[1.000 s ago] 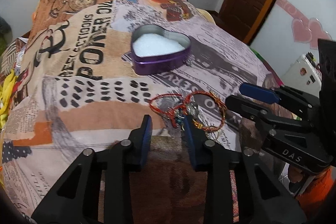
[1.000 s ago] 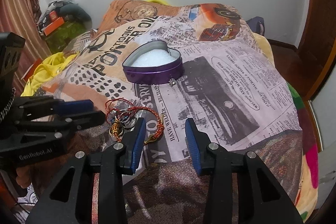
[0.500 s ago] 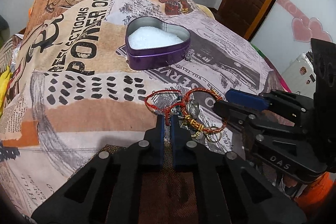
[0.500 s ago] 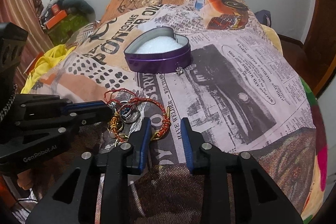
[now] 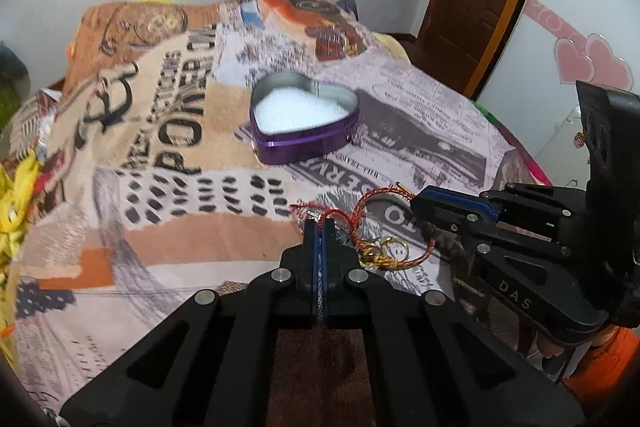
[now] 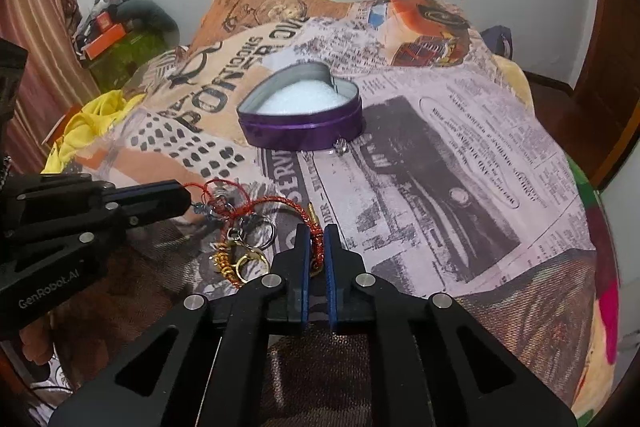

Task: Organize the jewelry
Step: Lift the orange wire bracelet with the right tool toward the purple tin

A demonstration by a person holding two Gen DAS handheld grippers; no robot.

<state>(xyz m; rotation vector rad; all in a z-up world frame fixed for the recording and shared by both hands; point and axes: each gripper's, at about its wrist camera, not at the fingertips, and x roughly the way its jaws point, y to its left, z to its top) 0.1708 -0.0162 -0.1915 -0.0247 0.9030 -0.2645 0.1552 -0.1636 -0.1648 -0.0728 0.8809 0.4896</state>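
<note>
The left gripper [image 5: 319, 227] had its jaws pressed together on a thin red cord [image 5: 340, 214] at the edge of a tangled heap of jewelry [image 6: 236, 227] on the printed blanket [image 5: 168, 235]. The right gripper [image 6: 316, 239] was clamped on a red-and-gold braided bracelet [image 6: 317, 241] from the same heap (gold rings [image 6: 248, 263] lay just beside its fingers). Farther back on the blanket sat the open purple heart-shaped tin [image 6: 304, 115], lined in white, with a small sparkly earring [image 6: 341, 145] touching its front wall.
</note>
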